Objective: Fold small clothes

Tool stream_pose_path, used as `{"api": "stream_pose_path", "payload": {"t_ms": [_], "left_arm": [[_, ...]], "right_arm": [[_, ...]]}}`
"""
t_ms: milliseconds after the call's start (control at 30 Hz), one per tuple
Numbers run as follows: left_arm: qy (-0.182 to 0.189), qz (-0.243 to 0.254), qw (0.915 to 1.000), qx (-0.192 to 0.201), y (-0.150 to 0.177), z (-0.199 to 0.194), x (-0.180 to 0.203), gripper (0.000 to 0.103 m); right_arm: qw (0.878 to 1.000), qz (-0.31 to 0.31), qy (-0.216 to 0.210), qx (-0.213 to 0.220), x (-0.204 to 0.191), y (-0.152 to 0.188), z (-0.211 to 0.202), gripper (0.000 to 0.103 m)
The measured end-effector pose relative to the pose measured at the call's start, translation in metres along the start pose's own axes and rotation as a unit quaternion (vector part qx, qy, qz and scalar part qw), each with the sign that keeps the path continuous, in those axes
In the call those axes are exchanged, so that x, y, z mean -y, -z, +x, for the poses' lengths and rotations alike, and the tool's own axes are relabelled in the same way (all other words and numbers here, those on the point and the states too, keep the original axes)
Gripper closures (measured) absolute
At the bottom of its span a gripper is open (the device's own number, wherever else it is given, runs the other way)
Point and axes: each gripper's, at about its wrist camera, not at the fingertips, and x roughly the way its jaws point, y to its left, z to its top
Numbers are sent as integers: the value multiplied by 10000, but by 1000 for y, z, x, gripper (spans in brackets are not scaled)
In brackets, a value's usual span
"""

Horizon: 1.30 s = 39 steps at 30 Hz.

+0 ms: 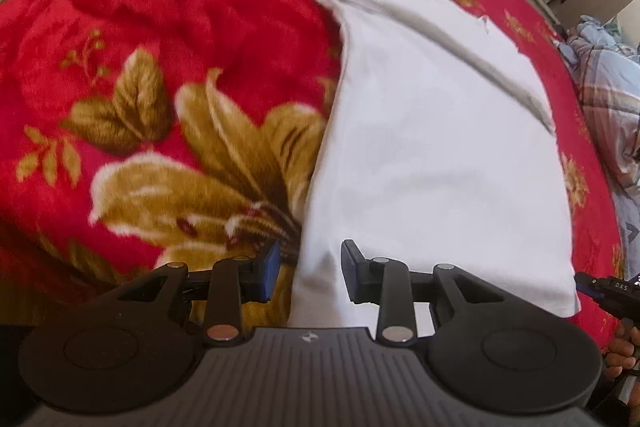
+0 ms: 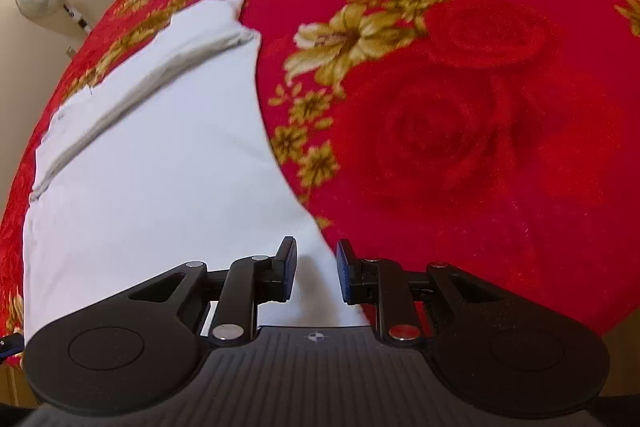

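White garment (image 1: 432, 155) flat on red blanket (image 1: 140, 27); both grippers open above hem.

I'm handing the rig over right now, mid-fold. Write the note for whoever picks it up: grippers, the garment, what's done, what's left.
Left gripper: open, empty, over the near left corner of the white garment.
Right gripper: open, empty, over the garment's near right corner.
The garment lies flat on the red floral blanket, already narrowed into a long strip, with a grey-trimmed edge running across its far half.
Done: apparently the lengthwise folds.
Left: probably pinch both near corners, carry them to the far end, then smooth the fold.
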Motion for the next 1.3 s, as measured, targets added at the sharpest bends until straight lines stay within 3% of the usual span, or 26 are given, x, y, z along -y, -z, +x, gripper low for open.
{"api": "stream_pose_path", "payload": {"t_ms": [200,533,567,600,633,700,867,1033,1167,1300], "left_arm": [[-55,25,9999,-119,0,7,1,66],[-180,237,9995,-110,0,16,12,67],[-198,287,9993,-95,0,16,14,67],[-216,343,9992,-63,0,16,15,77],[-225,408,9989,-17,0,16,17,95],[-133,470,9988,96,0,9,17,96],[12,275,9996,73,-1,4,10,95],[-119,390,9991,-148,2,15,14,88],[-119,407,9990,-131,0,15,15,88],[-58,582,9983,55,3,6,18,97]], "right_arm": [[9992,-281,249,-167,-3,4,19,75],[9965,-768,326,-76,-17,6,24,64],[9963,-801,318,-57,-18,6,24,65],[9960,-833,308,-38,-20,6,23,72],[9959,-871,247,-7,-21,6,22,85],[9963,-859,43,50,-23,5,17,99],[9964,-728,-287,327,-24,0,0,98],[9971,-748,-62,-146,-21,5,20,90],[9963,-846,-9,-127,-25,7,23,88],[9960,-885,-118,17,-27,8,16,98]]}}
